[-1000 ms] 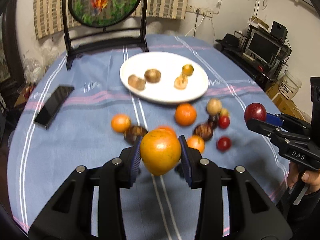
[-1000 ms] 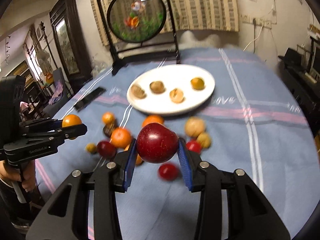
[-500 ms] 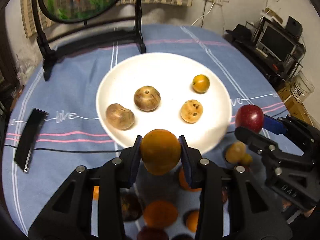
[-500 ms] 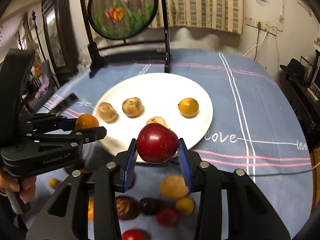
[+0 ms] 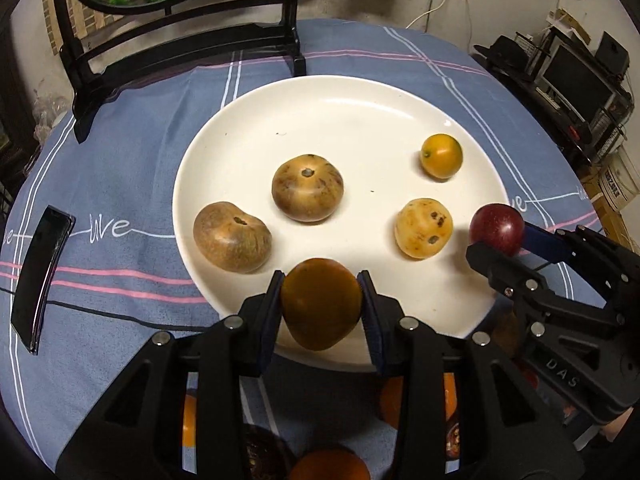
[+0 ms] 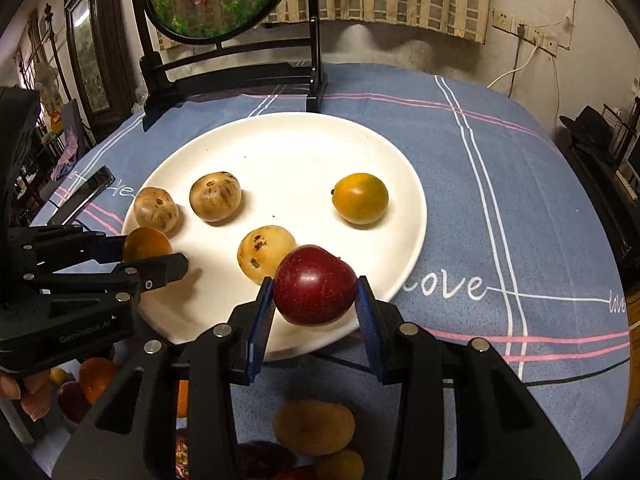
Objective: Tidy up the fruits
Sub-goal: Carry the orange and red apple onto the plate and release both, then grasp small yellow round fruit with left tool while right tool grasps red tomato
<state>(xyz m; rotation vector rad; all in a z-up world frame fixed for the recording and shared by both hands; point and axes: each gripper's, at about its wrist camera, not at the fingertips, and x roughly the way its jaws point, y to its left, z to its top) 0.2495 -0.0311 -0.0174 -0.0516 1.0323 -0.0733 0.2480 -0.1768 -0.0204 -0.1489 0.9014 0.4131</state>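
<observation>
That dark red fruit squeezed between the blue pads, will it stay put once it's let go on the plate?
Probably not at once: the red fruit is round and glossy, so it may roll on the smooth white plate. The spotted yellow fruit beside it might stop it.

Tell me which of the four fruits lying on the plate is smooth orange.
The small orange fruit, alone near the plate's far right; the other three are brownish and blemished.

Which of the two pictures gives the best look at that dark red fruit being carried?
The right wrist view: the dark red fruit fills the middle, clamped between the right gripper's jaws over the white plate's near rim. The left wrist view shows it small, at the right edge, partly hidden by the jaws.
</observation>
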